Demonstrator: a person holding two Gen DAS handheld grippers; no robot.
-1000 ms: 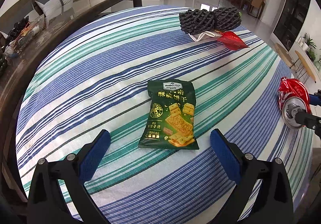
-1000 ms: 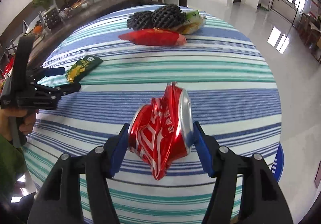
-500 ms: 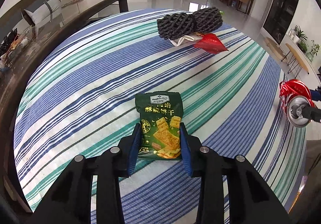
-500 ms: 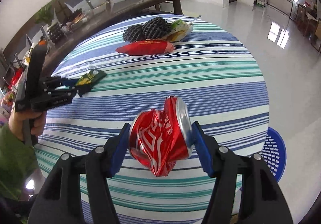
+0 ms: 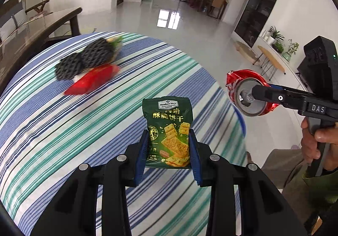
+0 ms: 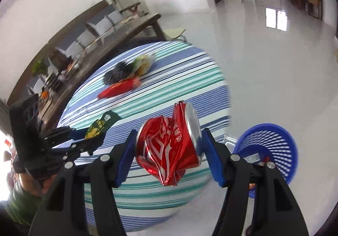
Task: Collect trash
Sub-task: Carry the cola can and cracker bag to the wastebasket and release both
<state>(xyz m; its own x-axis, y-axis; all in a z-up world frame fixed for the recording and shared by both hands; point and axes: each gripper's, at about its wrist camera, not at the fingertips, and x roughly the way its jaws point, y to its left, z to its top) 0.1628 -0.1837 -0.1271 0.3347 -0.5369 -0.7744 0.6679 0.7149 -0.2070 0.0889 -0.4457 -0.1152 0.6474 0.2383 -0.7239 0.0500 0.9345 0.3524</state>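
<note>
Both items [image 5: 168, 134] [image 6: 169, 147] now above the table [image 5: 63, 130].

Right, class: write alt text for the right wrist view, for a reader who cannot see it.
The right gripper holds a crushed red can above a striped tablecloth, with a blue basket on the floor nearby. At the left, the left gripper holds a green snack packet.

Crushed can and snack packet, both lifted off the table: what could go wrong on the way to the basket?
The crushed can is dented and uneven between the right gripper pads, so it might twist loose. The left gripper pinches only the lower part of the snack packet; the slick film may slip. The blue basket sits low beside the table, so an early release could miss.
</note>
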